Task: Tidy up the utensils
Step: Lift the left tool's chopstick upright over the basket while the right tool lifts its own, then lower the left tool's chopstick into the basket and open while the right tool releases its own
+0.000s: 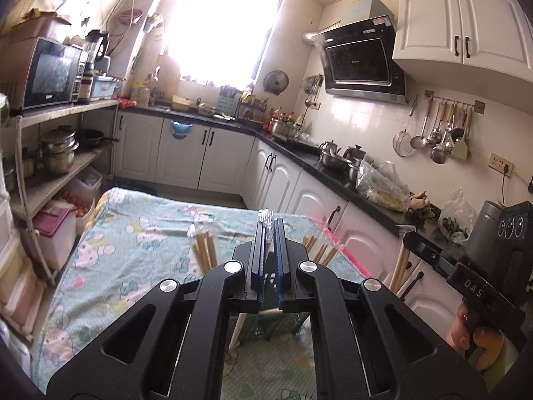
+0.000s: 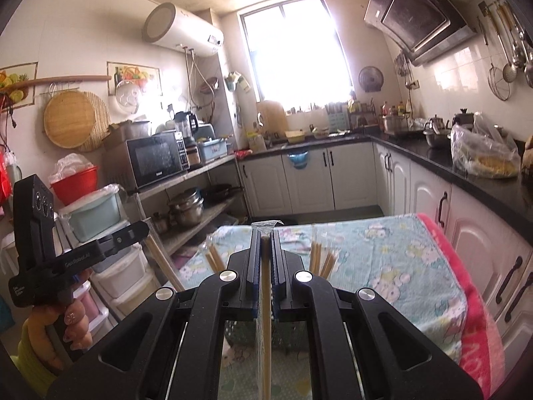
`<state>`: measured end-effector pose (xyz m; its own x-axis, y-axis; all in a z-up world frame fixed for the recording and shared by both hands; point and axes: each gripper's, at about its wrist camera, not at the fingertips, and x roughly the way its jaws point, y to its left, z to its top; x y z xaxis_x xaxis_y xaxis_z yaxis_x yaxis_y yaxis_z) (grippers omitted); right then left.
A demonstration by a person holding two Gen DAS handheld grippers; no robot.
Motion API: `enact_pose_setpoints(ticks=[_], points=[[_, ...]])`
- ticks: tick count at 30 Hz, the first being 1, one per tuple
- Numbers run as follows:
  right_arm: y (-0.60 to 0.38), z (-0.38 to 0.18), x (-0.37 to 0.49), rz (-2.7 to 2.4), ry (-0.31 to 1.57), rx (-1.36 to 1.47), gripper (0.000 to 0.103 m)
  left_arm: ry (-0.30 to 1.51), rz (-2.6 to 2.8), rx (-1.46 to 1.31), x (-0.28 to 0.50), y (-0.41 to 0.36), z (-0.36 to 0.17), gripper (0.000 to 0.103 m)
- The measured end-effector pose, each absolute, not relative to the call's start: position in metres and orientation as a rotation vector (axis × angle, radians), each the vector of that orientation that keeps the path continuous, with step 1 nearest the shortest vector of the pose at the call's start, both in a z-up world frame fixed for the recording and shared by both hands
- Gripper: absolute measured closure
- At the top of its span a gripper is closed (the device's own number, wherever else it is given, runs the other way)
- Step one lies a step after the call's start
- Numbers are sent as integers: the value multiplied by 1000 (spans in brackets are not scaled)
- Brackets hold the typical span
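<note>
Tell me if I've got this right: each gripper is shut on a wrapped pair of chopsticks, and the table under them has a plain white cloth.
Not quite. The cloth is light blue with a cartoon print, not plain white; the right wrist view shows it. The rest holds: the left gripper and the right gripper are each shut on wrapped chopsticks.

holder basket: mostly hidden behind jaws | wrapped chopsticks: lower end cut off

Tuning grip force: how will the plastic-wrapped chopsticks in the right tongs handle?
The wrapped chopsticks look thin, wooden and probably light. The clear wrapper tip looks glossy, so it may slip between the shut right tongs. The long overhang could pivot.
</note>
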<state>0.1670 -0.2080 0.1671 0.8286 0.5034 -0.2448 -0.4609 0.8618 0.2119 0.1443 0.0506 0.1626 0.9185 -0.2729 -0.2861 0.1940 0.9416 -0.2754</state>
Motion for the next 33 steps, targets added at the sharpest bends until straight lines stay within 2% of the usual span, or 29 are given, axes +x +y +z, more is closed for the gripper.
enact_pose_setpoints(ticks=[23, 33], points=[[-180, 211, 212, 533, 185, 135, 97, 212, -232, -223, 170, 47, 208, 101], [-171, 208, 237, 522, 102, 142, 97, 178, -191, -226, 188, 47, 203, 101]])
